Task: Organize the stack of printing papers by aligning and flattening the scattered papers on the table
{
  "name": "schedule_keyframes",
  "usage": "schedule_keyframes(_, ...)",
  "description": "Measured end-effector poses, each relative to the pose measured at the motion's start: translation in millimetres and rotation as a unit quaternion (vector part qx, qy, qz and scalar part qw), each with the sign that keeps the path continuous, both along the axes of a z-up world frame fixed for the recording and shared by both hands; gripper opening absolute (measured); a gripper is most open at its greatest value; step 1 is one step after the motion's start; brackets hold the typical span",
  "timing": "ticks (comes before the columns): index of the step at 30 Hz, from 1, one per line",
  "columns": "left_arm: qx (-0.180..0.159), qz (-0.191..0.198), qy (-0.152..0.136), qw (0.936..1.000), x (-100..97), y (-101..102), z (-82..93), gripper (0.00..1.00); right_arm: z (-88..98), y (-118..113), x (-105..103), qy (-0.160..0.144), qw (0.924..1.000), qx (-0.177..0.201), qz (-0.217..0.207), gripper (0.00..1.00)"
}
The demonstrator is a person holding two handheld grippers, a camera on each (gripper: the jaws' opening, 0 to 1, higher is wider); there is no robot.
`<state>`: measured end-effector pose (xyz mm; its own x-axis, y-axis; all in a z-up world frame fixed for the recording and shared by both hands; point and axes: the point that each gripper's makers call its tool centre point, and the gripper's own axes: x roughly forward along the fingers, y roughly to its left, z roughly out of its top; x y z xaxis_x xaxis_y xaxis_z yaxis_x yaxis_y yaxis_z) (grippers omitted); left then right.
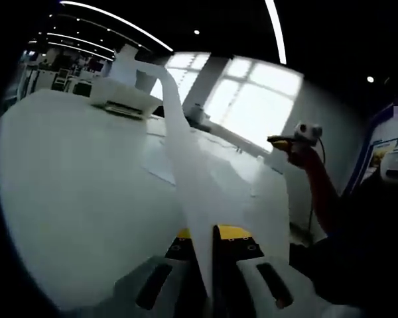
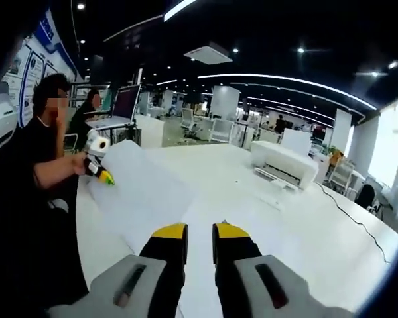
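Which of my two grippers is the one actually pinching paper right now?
The left gripper: a white sheet stands edge-on between its jaws. The right gripper shows only table between its tips.

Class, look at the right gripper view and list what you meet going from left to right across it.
Person → left gripper held by that person → paper sheet → right gripper → printer → cable on the table.

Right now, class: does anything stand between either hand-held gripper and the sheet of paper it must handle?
Nothing visible does. The left hand-held gripper already pinches a sheet of paper, lifted above the white table. The right hand-held gripper sits at the sheet's edge, jaws close together. The printer stands farther back, out of the way.
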<state>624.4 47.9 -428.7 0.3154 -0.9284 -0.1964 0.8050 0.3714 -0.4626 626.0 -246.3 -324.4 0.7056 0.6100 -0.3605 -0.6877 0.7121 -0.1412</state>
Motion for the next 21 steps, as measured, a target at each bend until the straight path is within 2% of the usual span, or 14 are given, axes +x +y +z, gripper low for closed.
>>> schedule_keyframes(6, -0.013, 0.003, 0.005, 0.9999, 1.9, 2, -2.9, 0.05, -2.3, 1, -4, 0.001, 1.0, 0.001, -0.002, 0.11)
schedule_keyframes(12, -0.041, 0.004, 0.006, 0.9991, 2.6, 3, -2.7, 0.05, 0.9, 5, -10, -0.003, 0.9999, 0.009, 0.001, 0.11)
schedule_keyframes(21, -0.041, 0.006, 0.017, 0.999, 2.1, 2, -4.1, 0.05, -3.3, -2, -13, 0.004, 0.9999, 0.008, -0.013, 0.12)
